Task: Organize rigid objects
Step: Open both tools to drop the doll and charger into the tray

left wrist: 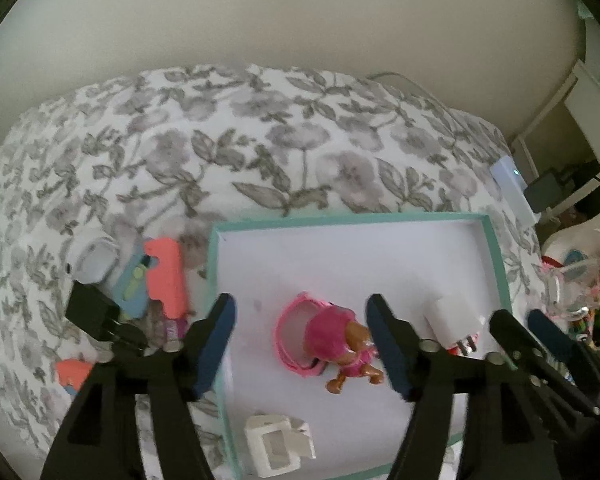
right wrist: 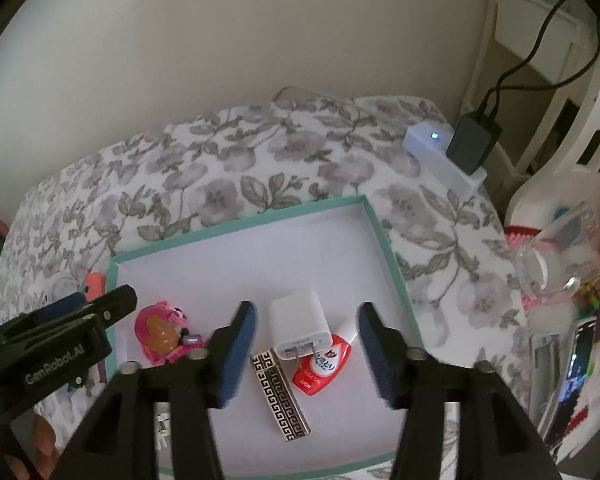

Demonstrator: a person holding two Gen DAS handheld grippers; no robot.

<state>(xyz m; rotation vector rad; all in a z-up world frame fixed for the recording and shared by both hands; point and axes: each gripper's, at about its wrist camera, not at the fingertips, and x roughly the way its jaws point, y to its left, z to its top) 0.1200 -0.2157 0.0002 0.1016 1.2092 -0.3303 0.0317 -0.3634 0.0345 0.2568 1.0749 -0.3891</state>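
Floral bedcover [left wrist: 260, 140] soft matt cloth; teal box tray [right wrist: 384, 240] matt card; white charger [right wrist: 300, 320] smooth plastic; patterned lighter [right wrist: 280, 394] shiny metal

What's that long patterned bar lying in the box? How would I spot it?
Find the shallow teal-rimmed box on the flowered bedspread. Near its front edge lies the bar, just below the white plug adapter. It alone is black with a silvery maze-like key pattern; its neighbours are plain white, red or pink.

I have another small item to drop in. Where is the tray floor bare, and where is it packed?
Bare: the tray's far half, between the far teal rim and the white charger. Packed: the near part, with the pink toy figure, charger, patterned lighter and red packet.
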